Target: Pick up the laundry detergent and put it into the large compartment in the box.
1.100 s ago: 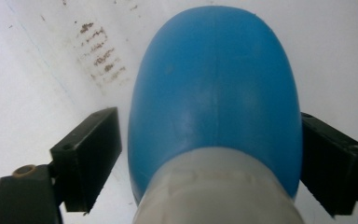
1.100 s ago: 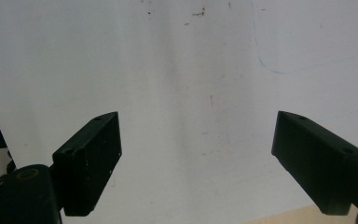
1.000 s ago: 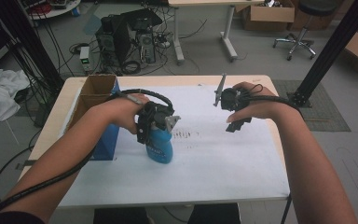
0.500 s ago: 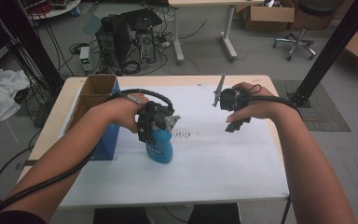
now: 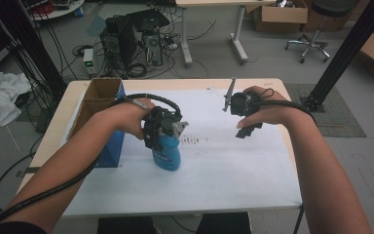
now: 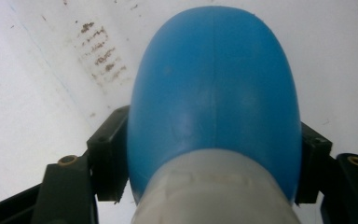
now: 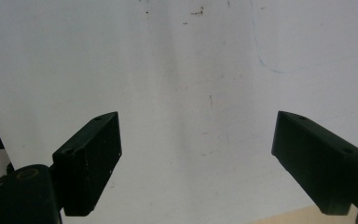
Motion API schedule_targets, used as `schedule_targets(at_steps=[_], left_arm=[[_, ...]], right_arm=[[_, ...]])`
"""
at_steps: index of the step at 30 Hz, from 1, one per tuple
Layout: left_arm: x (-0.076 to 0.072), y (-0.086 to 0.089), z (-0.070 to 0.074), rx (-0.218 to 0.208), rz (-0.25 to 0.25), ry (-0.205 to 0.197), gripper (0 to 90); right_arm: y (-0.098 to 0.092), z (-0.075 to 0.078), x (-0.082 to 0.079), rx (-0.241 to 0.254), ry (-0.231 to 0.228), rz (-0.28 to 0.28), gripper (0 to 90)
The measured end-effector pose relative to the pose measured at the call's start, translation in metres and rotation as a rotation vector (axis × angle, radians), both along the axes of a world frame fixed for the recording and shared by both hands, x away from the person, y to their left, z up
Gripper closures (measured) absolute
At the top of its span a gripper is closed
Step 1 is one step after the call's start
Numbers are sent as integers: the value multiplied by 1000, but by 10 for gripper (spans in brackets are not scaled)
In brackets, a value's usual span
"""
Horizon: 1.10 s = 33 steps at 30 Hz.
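Gripping the blue bottle [image 5: 166, 155] from both sides, my left gripper [image 6: 205, 158] has its jaws pressed against the bottle's shoulders just below the pale cap, over the white sheet [image 5: 214, 175] near the cardboard box [image 5: 97, 95]. My right gripper [image 7: 198, 154] hangs well apart with jaws spread wide, nothing between them.

Wooden table [image 5: 282, 92] carries white sheet [image 5: 233, 165] (smudged), blue bottle [image 5: 168, 155], cardboard box [image 5: 97, 97].

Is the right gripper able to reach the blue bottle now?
Probably yes: the right gripper is open, holds nothing, and only bare white paper lies between it and the blue bottle, which the left gripper holds.
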State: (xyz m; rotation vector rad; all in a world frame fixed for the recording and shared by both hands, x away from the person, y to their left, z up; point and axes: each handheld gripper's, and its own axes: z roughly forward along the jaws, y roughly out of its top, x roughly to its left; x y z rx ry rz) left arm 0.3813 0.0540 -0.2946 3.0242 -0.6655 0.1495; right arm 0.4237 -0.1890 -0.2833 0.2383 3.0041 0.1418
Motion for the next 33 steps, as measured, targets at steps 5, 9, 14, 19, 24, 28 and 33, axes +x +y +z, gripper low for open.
schedule_targets(at_steps=[5, 9, 14, 19, 24, 28, 33], left_arm=[[0, 1, 0, -5, 4, 8, 342], [-1, 1, 0, -1, 4, 11, 348], [-1, 0, 0, 3, 8, 4, 363], [0, -1, 1, 15, 20, 19, 375], [1, -4, 1, 36, 32, 22, 381], [1, -4, 1, 39, 55, 21, 382], [4, -3, 2, 41, 104, 21, 383]], right_arm=[[-1, 1, 0, 2, -2, -3, 159], [-1, 0, 0, 1, 0, -6, 159], [0, -1, 0, -1, 0, -4, 159], [0, -2, 1, 0, 0, -4, 159], [0, -3, 1, 0, 2, -7, 158], [-1, -4, 0, 3, 3, -8, 158], [-2, -4, 0, 4, 0, -9, 158]])
